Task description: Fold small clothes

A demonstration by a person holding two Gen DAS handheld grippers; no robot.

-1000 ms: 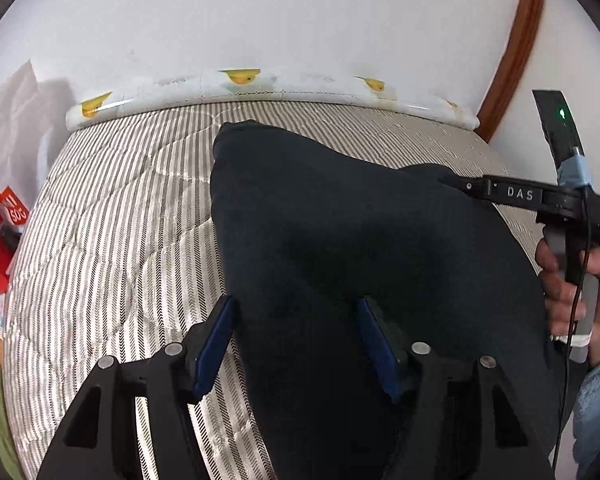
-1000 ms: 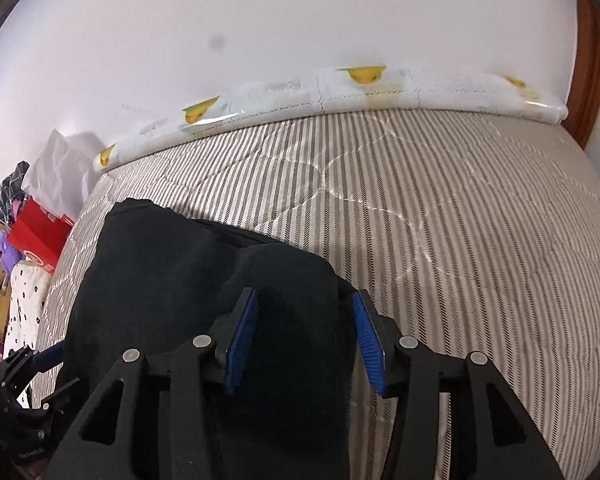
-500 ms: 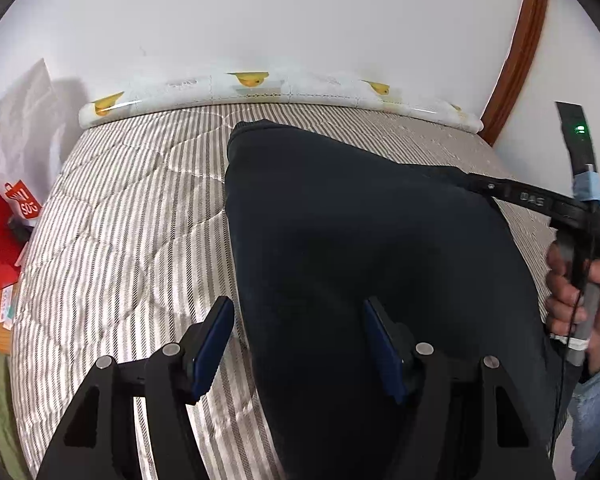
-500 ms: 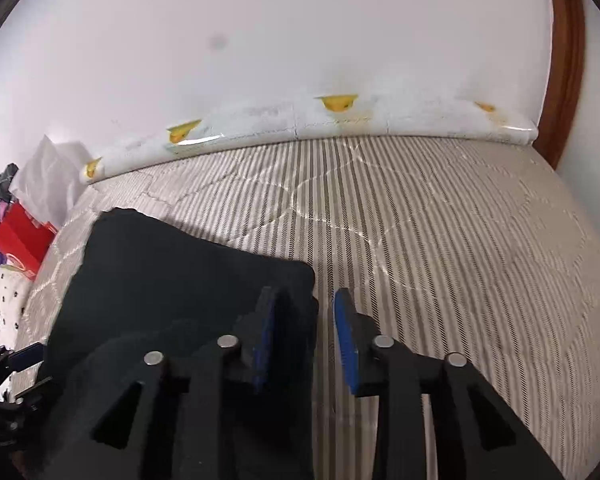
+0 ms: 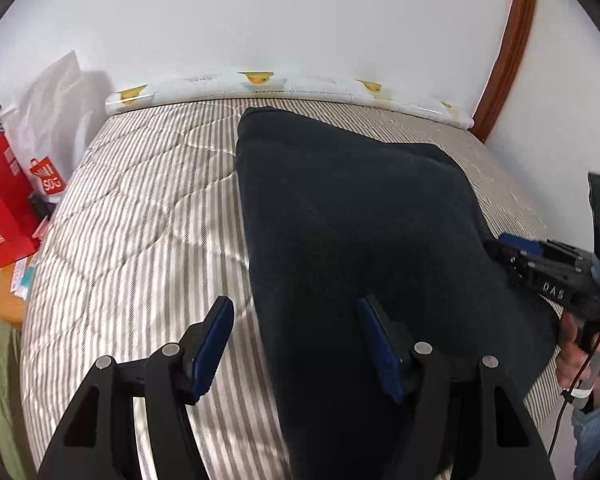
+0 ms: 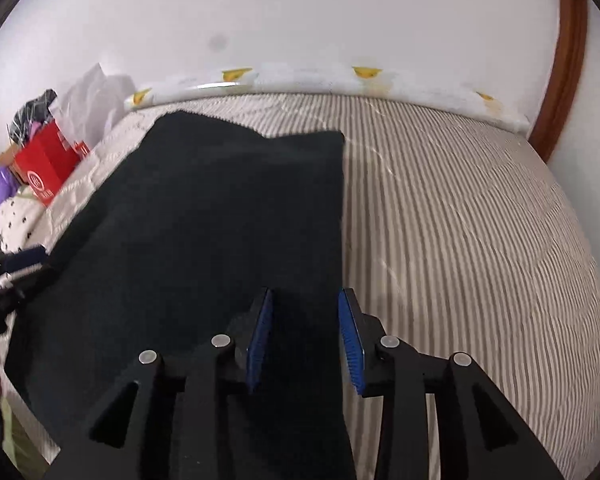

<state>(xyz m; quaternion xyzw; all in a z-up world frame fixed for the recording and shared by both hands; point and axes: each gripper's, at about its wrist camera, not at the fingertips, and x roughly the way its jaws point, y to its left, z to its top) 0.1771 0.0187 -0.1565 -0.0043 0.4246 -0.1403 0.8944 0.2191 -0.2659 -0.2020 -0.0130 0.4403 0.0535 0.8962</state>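
A dark navy garment lies spread flat on the striped mattress; it also shows in the right wrist view. My left gripper is open and straddles the garment's near left edge, one finger on the mattress, one over the cloth. My right gripper is open with a narrower gap, its fingers astride the garment's near right edge. It shows from the side in the left wrist view. Neither gripper is closed on the cloth.
A white padded roll with yellow ducks lines the mattress's far edge at the wall. Red bags and a white plastic bag stand left of the bed. A brown door frame rises at the right.
The right gripper narrowed half a second ago and has opened partly again. The garment now lies flatter and more spread out. The left gripper stays open and has drawn back slightly.
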